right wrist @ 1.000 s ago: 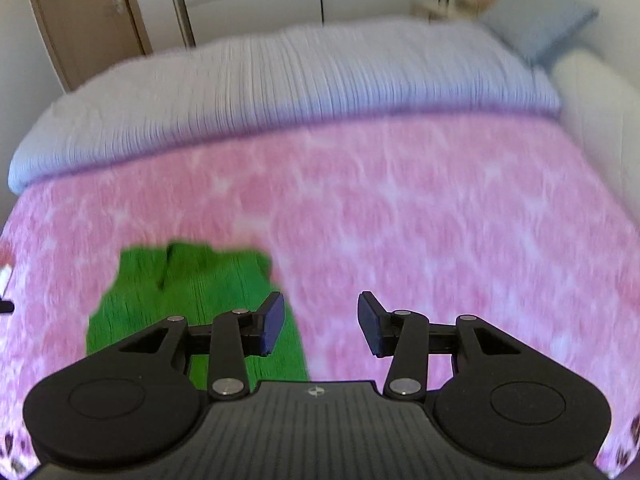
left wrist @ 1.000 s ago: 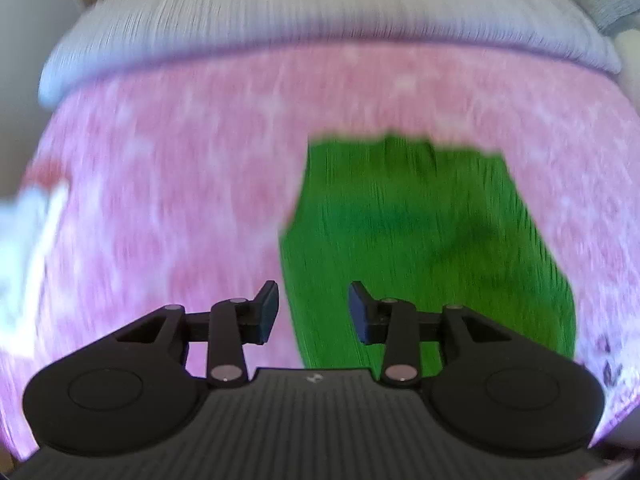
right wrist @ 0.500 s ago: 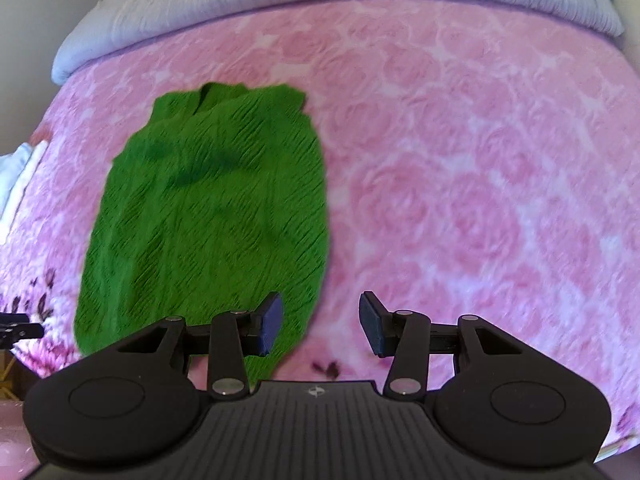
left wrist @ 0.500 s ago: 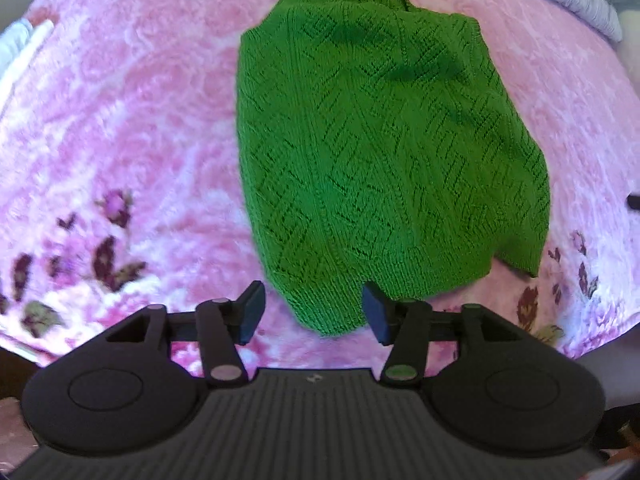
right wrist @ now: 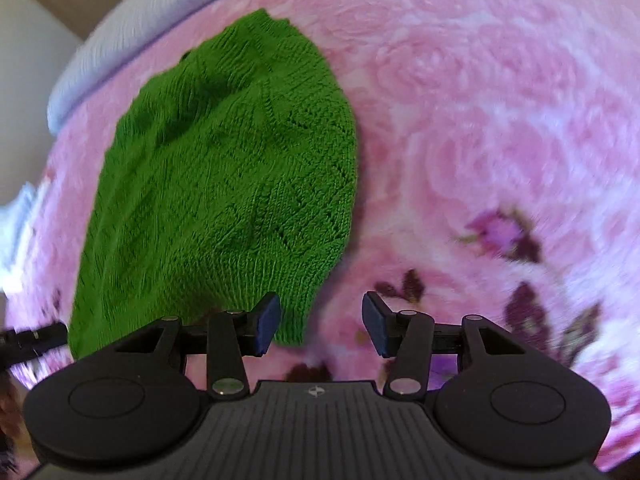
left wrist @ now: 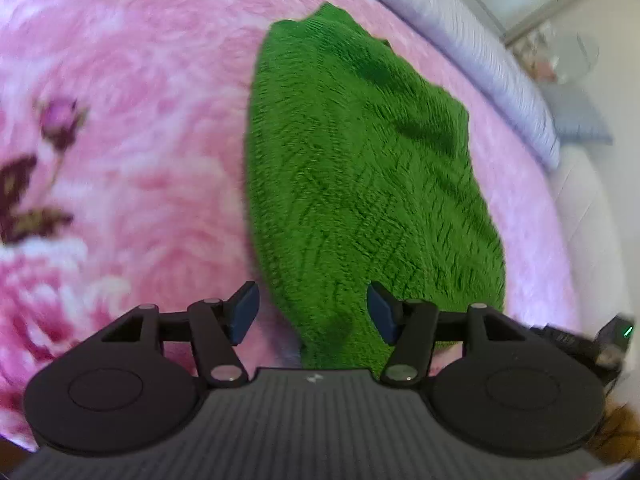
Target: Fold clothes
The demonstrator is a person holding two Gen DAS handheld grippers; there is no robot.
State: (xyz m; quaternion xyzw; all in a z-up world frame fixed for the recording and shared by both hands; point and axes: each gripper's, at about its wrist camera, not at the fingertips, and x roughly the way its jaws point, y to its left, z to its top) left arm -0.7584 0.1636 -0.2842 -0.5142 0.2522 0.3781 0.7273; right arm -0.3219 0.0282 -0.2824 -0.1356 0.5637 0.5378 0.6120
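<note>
Green knitted sweater (left wrist: 360, 184) lies flat on the pink floral blanket (left wrist: 132, 120), and we have dropped both grippers from a high view to its near hem. Our left gripper (left wrist: 312, 314) has just opened and straddles the hem corner unpinched; the right gripper (right wrist: 318, 324) hangs open and empty beside the other corner, so we judge the fold about to start.

A: What colour is the knitted garment (left wrist: 360, 184)?
B: Bright green throughout, with an openwork pattern of diagonal, diamond-like ribs, clearest in the right wrist view (right wrist: 228, 184).

A: And the blanket (left wrist: 132, 128) under it?
B: Pink, printed with large pale rose blooms; darker purple buds (right wrist: 496, 232) with maroon and olive leaves mark one part.

A: The bedding (left wrist: 492, 68) beyond the blanket?
B: Pale lavender-grey with fine ribbed lines.

A: The left gripper (left wrist: 312, 312) and right gripper (right wrist: 319, 322)?
B: Matte black bodies, each with dark blue pads (right wrist: 267, 322) and small silver pivot pins.
</note>
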